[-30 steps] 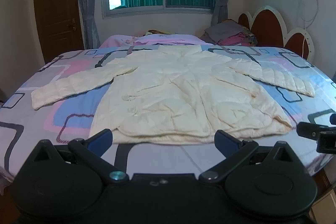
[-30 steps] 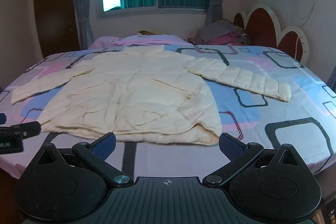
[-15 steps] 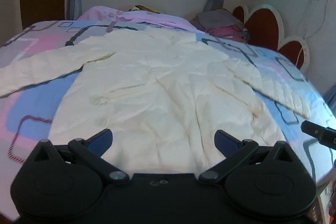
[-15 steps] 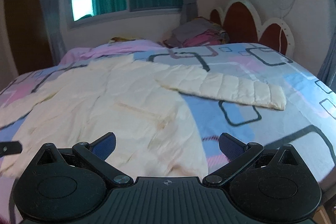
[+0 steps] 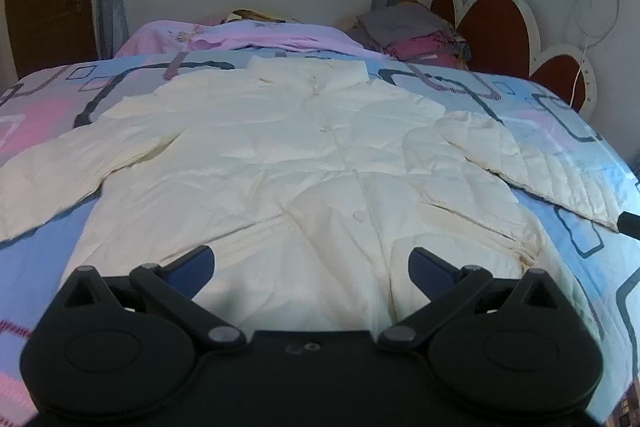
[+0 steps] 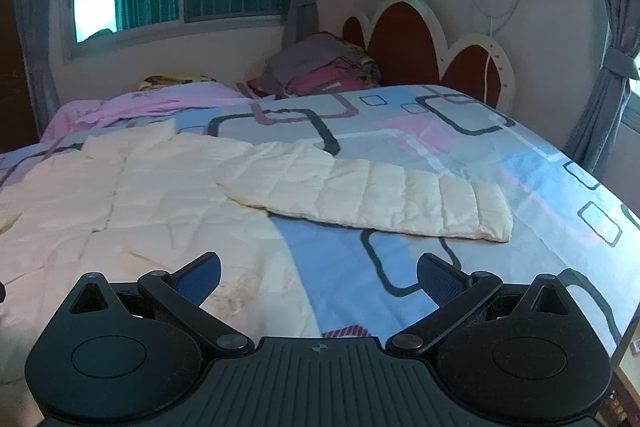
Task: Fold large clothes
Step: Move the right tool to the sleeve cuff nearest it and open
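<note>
In the left wrist view the left hand-held gripper, jaws apart, hangs over the cream jacket spread on the bed; in the right wrist view the right hand-held gripper, also apart, faces the sleeve, whose slippery padding could slide from a shallow pinch.

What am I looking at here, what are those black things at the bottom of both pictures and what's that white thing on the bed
Each picture comes from a small camera mounted on a hand-held gripper, a two-fingered clamp that a person carries, one in each hand. The black shapes are the clamps themselves. One view looks along the left gripper, the other along the right gripper. Both have their blue-tipped fingers spread apart, and neither holds anything. The white thing is a cream padded jacket spread flat, front up, on a bed with a patterned cover. The left view faces the jacket's body; the right view faces one outstretched sleeve. A pile of folded clothes sits near the headboard.
</note>
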The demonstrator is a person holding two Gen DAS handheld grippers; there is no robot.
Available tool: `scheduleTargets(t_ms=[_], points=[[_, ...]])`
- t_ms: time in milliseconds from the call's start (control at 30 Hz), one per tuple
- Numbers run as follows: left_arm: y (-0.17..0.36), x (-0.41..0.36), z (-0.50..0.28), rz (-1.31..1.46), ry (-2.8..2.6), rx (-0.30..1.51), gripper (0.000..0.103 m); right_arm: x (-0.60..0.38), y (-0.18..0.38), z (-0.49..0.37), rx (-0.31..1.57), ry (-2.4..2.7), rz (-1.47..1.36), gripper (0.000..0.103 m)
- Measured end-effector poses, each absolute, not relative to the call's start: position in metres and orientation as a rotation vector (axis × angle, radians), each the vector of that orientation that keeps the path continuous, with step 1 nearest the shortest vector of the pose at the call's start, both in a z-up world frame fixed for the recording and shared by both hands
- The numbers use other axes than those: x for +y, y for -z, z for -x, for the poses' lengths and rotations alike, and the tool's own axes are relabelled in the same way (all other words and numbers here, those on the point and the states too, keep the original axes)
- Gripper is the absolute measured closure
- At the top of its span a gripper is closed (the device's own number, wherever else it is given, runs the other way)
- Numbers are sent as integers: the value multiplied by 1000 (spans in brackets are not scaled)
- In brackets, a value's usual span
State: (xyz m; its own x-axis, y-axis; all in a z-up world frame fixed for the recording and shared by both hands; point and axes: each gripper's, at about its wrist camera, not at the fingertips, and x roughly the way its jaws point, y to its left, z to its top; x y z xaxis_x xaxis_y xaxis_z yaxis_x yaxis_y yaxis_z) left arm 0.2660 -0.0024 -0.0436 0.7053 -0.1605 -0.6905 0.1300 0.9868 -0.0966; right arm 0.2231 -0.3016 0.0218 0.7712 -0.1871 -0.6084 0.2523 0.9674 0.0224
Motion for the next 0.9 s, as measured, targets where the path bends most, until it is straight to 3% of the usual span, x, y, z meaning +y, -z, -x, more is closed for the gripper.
scheduleTargets(t_ms=[433, 700, 767, 900], points=[[49, -70, -345, -26, 179, 740, 0, -392, 19, -303, 684, 286, -192, 0], [76, -127, -389, -60, 224, 804, 0, -479, 61, -325, 678, 394, -411, 1], [79, -137, -395, -65, 236, 812, 0, -495, 69, -329, 698, 410, -451, 33], [86, -155, -406, -81, 249, 834, 0, -521, 83, -330, 727, 439, -580, 34]])
